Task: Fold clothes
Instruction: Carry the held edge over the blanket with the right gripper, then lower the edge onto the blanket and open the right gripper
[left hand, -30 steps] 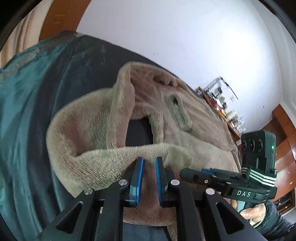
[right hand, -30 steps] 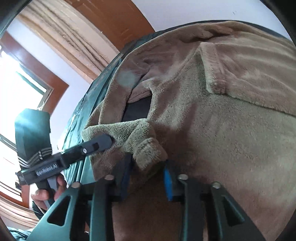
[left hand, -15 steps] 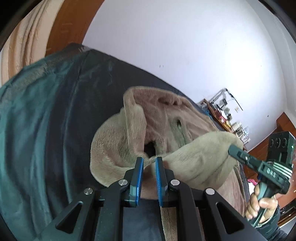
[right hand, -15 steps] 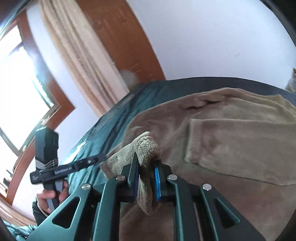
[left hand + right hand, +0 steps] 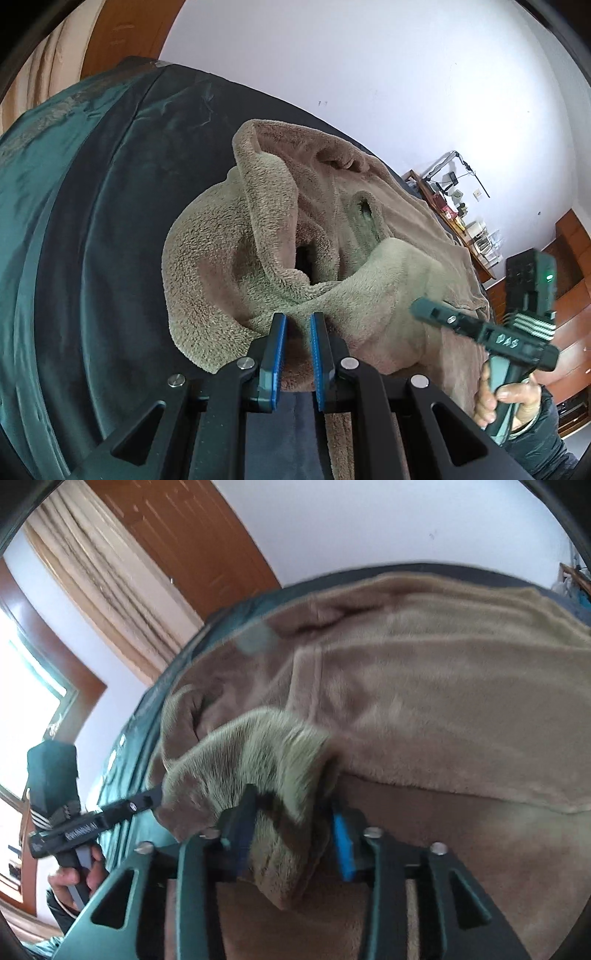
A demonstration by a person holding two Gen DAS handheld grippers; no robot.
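The left gripper (image 5: 295,325), at the lower centre of the left wrist view, is seen with its blue pads (image 5: 277,354) drawn close together on a bunched edge of a tan fleece garment (image 5: 229,266), so that a pinch of the pile is held between them. The right gripper (image 5: 291,823), at the lower centre of the right wrist view, is seen wider apart, with a thick roll of the same fleece lying between its fingers; the picture is blurred there, and whether the roll is clamped or merely rests in the gap cannot be told. The gathered part is lifted off the rest of the garment, which is spread across a dark teal bedspread (image 5: 92,221) and fills the middle and right of both views. In the left wrist view a dark opening, perhaps a neck or sleeve hole, is shown at centre, and the right gripper with the hand (image 5: 506,398) that holds it is seen at the lower right. A cluttered shelf (image 5: 454,214) stands against the white wall at the right, and a curtain (image 5: 103,576) hangs at the upper left of the right wrist view. The step in hand is judged to be the carrying over of one lifted edge to make a fold. The next move calls for both held points to be kept level and taut, carried across the flat part, and lowered so that the edges are aligned before release.
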